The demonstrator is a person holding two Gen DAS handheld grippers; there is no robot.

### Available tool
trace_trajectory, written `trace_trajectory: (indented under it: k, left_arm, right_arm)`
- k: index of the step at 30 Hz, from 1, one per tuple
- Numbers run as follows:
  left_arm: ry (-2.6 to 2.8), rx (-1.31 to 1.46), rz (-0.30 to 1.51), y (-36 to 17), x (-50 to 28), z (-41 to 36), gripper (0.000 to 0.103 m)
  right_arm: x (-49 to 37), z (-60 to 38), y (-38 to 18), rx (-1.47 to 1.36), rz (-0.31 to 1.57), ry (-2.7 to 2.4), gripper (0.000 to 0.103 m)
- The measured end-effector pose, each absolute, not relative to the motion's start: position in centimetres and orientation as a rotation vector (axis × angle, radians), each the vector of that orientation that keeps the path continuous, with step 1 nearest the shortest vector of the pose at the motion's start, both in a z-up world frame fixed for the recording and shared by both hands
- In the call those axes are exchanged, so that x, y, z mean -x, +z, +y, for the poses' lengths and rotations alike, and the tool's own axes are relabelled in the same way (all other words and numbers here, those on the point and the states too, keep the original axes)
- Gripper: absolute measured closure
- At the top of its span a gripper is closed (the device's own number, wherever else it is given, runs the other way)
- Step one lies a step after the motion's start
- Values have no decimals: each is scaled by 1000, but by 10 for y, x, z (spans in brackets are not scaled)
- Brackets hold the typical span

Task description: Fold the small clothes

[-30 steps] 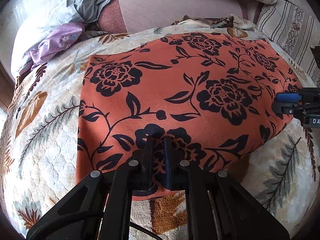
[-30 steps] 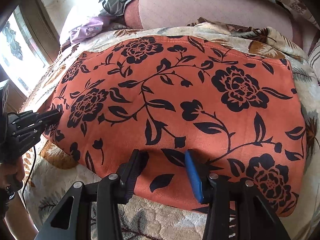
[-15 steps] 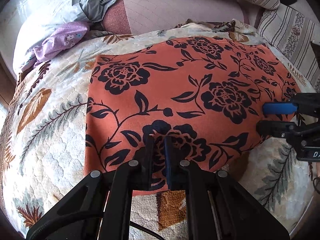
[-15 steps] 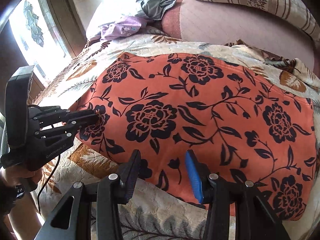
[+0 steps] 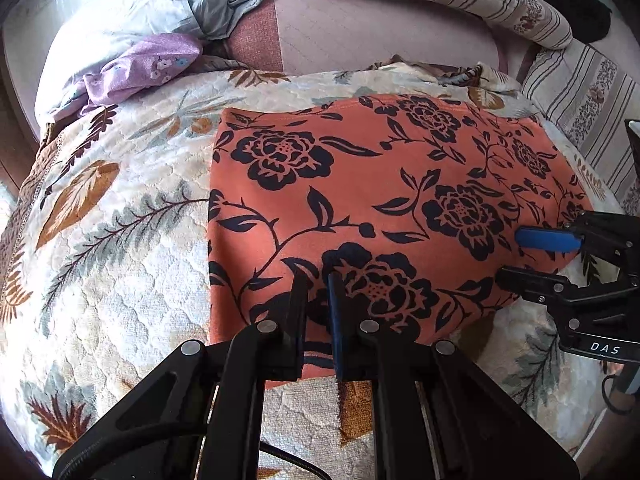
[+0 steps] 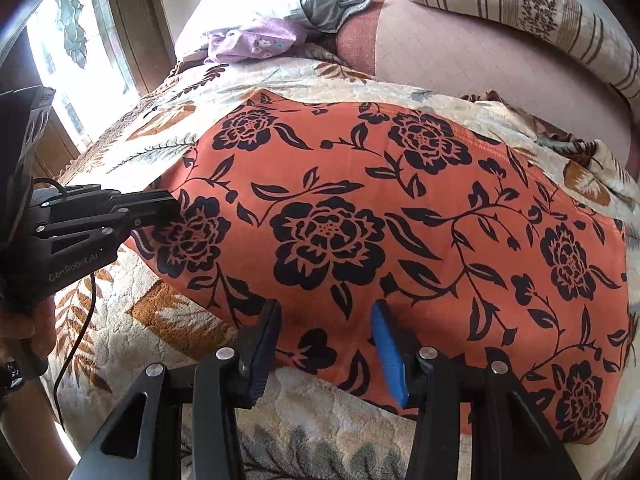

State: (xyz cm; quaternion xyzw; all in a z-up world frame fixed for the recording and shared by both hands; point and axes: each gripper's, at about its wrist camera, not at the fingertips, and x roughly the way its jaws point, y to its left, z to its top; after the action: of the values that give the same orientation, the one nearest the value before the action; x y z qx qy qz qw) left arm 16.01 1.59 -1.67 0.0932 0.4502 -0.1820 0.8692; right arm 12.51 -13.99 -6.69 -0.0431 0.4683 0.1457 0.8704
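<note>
While the orange floral garment lies spread flat on the quilted bedspread, the left tool is clamped shut on its near edge. The right tool hangs over the same near edge further right, jaws parted, nothing gripped. A purple cloth lies far left by the pillow.
</note>
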Motion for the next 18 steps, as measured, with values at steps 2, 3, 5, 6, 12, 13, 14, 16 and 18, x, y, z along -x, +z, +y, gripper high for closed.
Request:
trace_trajectory:
  k: [2,3,5,6,12,13,14,16,18]
  left_arm:
    - [-377,-202,953,-24,-159,17,95]
    - [-377,-203,950,-27,-158,17,95]
    - [-377,-201,946,-29,-158,18,95]
    - [-377,-199,947,-29,-158,18,95]
    - [-399,-125,964,-16,-164,29,95]
    - [-399,-107,970,-13,-167,32,95]
    - [-396,-92,976,-10,-170,37,95]
    - [-383,-67,985,-3,-182,46,82]
    - [-372,-39,984,5,-195,58,68]
  right_arm:
    - [-125,-134,-68,106,975,306,58]
    - [-126,-131,-69,110,978,308,58]
    - [-127,-128,-73,118,984,304,58]
    - [-128,-127,-75,124,984,300,58]
    - [-127,-126,-74,136,981,296,58]
    - [-127,-125,-72,142,975,297,58]
    - [-126,-124,-70,145,970,300,58]
    - [-125,-120,-65,143,957,312,57]
    - [-124,-115,-60,142,945,326,53]
